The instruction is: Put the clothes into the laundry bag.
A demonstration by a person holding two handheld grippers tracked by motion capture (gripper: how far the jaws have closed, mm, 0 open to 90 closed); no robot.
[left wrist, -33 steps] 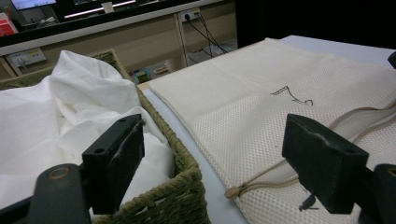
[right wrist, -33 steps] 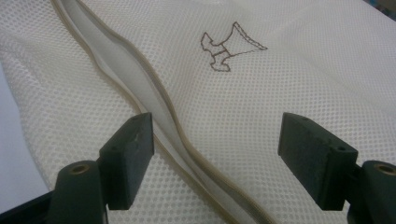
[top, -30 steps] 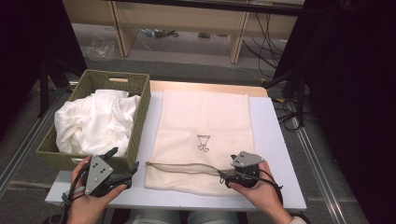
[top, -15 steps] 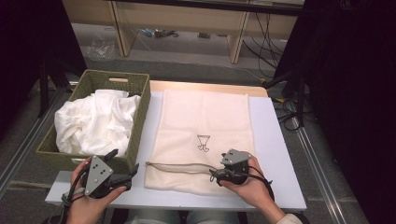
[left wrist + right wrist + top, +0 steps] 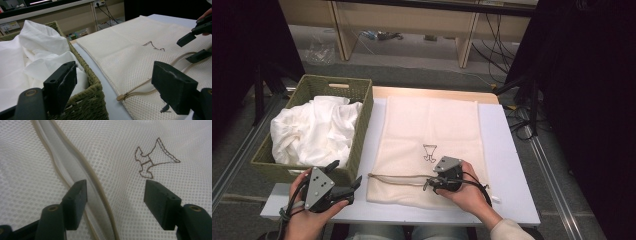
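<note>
both grippers released: our right gripper (image 5: 432, 184) over mesh bag (image 5: 432, 130) drawstring (image 5: 397, 177), left gripper (image 5: 343, 187) beside basket (image 5: 362, 107); white cloth (image 5: 312, 132) not yet bagged.

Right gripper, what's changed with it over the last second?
The right gripper has slid left along the mesh bag, toward the middle of its drawstring opening, jaws open and gripping nothing. The left gripper, basket and white cloth stayed put.
</note>
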